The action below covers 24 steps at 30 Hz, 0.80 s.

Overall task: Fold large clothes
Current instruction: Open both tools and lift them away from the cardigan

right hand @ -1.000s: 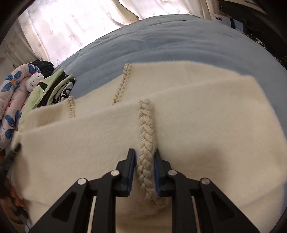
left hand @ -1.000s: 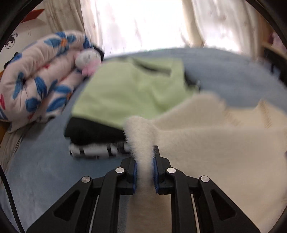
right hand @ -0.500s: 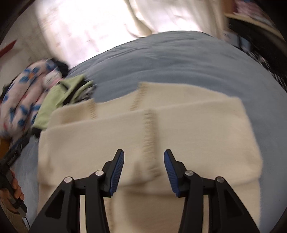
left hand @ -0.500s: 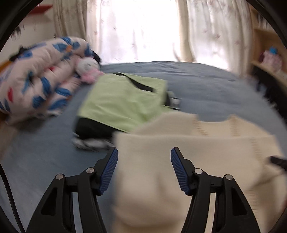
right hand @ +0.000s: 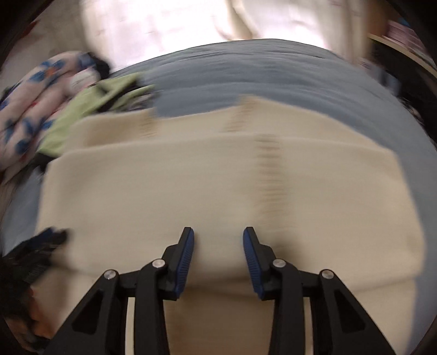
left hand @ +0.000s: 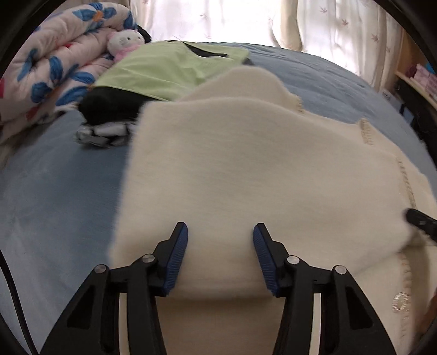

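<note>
The folded cream sweater (left hand: 259, 177) lies on the blue bed (left hand: 54, 191). The left gripper (left hand: 220, 256) and right gripper (right hand: 218, 254) have jaws apart, just narrowing, gripping nothing. Only the left view sharply shows the green garment (left hand: 164, 71) and plush toy (left hand: 124, 43); the right is blurred.

Daylight enters through the sheer curtains (left hand: 232, 21) past the far edge of the bed (left hand: 54, 191); the panes behind them are blown out to white. Left wrist view: mostly sharp, slight smear at the left edge of the cream garment (left hand: 245, 177). Right wrist view: heavy motion blur throughout, stitching on the garment smeared, only the gripper hardware crisp. Both views: fisheye bowing, black vignette corners. Shadows soft, faint.
</note>
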Each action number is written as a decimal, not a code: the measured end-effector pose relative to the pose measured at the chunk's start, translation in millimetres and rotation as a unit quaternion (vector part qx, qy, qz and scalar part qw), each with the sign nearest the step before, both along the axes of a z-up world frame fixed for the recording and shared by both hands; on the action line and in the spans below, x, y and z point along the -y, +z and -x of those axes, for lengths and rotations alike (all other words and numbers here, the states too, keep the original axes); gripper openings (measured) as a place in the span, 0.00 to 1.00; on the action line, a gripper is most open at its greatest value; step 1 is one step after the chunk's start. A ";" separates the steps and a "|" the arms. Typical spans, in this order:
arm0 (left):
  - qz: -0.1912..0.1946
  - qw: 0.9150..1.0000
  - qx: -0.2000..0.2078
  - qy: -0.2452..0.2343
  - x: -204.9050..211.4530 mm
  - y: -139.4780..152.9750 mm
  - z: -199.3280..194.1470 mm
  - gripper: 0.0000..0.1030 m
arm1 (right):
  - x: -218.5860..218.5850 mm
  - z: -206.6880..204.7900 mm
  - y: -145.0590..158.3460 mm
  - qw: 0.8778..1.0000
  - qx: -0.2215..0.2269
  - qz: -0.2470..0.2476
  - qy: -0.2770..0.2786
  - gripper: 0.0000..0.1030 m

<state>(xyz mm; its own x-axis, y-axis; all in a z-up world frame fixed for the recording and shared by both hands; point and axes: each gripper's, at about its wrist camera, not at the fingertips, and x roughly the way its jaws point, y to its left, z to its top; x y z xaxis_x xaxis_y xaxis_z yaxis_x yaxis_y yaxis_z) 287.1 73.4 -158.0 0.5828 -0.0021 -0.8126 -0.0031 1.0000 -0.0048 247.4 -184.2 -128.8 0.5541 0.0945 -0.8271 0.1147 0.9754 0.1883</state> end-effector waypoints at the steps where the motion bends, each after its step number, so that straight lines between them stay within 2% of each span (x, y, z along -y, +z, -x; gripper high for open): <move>1: -0.009 1.000 0.001 0.006 -5.4 0.4 0.4 0.48 | 10.3 2.8 0.9 1.000 -0.003 -0.015 -0.004 0.15; 2: -0.007 1.000 0.001 0.008 -8.9 0.1 0.7 0.48 | 15.9 5.1 2.5 1.000 -0.004 -0.017 -0.009 0.07; 4: 0.014 1.000 -0.001 0.007 -18.4 2.2 4.8 0.48 | 17.5 9.6 7.5 1.000 -0.001 -0.020 -0.012 0.06; 8: 0.024 1.000 -0.006 0.014 -25.7 10.1 8.4 0.49 | 7.2 20.1 13.7 1.000 -0.003 -0.010 -0.015 0.11; 10: 0.021 1.000 -0.005 0.016 -25.8 18.7 15.0 0.55 | 4.2 28.6 20.2 1.000 0.005 -0.004 -0.014 0.17; 12: 0.017 1.000 0.002 0.018 -26.3 28.5 23.7 0.57 | 1.3 39.7 27.2 1.000 0.018 -0.004 -0.013 0.24; 16: 0.018 1.000 0.011 0.015 -27.5 48.0 46.5 0.61 | -5.0 61.9 48.6 0.999 0.045 -0.004 -0.016 0.27; 24: 0.016 0.999 0.035 0.016 -27.7 92.1 96.3 0.61 | -10.1 106.7 93.6 0.996 0.089 -0.003 -0.020 0.29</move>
